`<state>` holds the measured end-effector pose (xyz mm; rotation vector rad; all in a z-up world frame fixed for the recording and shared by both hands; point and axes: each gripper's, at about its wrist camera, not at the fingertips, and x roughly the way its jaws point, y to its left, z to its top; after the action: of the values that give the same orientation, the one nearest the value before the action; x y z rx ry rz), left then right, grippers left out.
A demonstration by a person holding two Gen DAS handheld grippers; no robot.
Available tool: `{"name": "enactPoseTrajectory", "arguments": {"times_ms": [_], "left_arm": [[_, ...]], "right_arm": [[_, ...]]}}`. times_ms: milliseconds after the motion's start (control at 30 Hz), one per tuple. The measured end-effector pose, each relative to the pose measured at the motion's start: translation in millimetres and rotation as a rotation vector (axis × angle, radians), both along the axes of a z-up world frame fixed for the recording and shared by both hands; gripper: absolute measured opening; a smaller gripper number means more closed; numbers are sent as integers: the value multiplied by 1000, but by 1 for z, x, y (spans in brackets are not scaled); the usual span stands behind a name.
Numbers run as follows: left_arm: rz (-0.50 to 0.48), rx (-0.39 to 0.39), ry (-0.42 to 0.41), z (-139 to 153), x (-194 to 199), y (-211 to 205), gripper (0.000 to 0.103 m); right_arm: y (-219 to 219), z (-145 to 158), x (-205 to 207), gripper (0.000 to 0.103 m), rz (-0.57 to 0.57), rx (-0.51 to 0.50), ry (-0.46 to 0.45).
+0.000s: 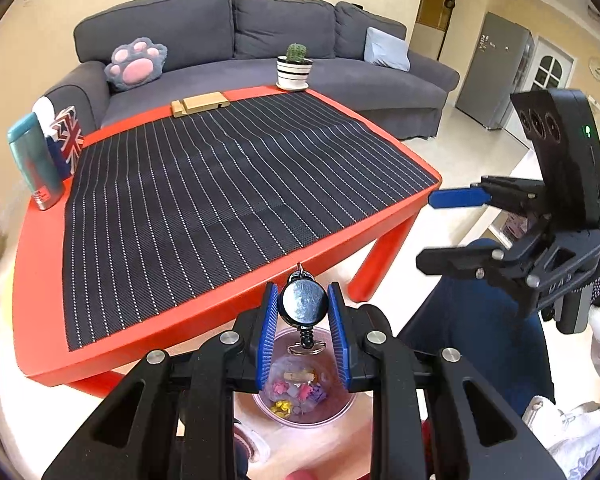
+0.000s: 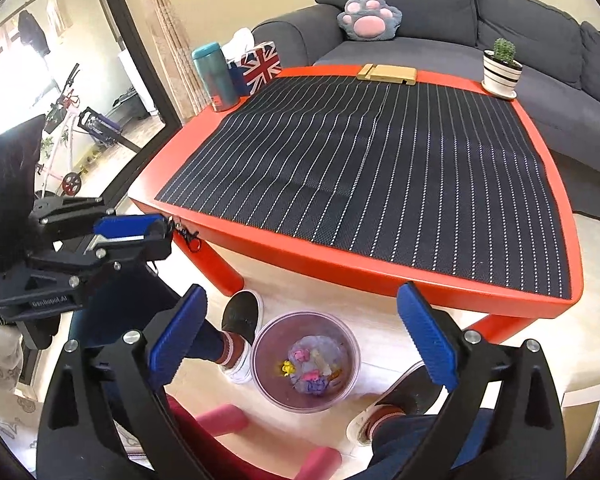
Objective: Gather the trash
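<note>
Left view only: left gripper [image 1: 303,305] clamps a round badge reel [image 1: 304,302], disc face to camera, long axis upright, clip end up, swivel ring hanging down, above the bin [image 1: 342,408]. Right view only: the bin [image 2: 260,344] stands on the floor between two slippered feet, beside the red table [image 2: 380,268]. Right gripper [image 2: 300,340] gapes wide, empty, over the bin.

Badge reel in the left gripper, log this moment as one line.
left gripper: shut on badge reel | above bin | right gripper: open, empty
</note>
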<state>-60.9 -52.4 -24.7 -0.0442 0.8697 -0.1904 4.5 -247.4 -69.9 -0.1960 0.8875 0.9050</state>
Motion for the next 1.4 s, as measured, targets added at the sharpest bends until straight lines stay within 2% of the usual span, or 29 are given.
{"name": "enactPoseTrajectory", "arguments": {"times_ms": [333,367,400,433,467,500,767,1400], "left_arm": [[-39,-13,-1,3,1,-9,27],[-40,-18,0,3,2,-9,32],[-36,-20,0,3,3,-8,42],[-29,-24,-6,3,3,-7,73],[-17,-34,-22,4,2,-5,92],[-3,-44,-41,6,2,-2,92],[55,-31,-24,3,3,6,95],[106,-30,-19,5,2,15,95]], "right_arm": [[-8,5,6,94,-23,21,3],[-8,5,6,94,-25,23,4],[-8,5,7,94,-27,24,4],[-9,5,7,94,-28,25,5],[-9,5,8,94,-28,25,5],[-9,5,8,94,-29,24,4],[-9,4,8,96,-30,28,11],[-6,6,5,97,-28,23,5]]}}
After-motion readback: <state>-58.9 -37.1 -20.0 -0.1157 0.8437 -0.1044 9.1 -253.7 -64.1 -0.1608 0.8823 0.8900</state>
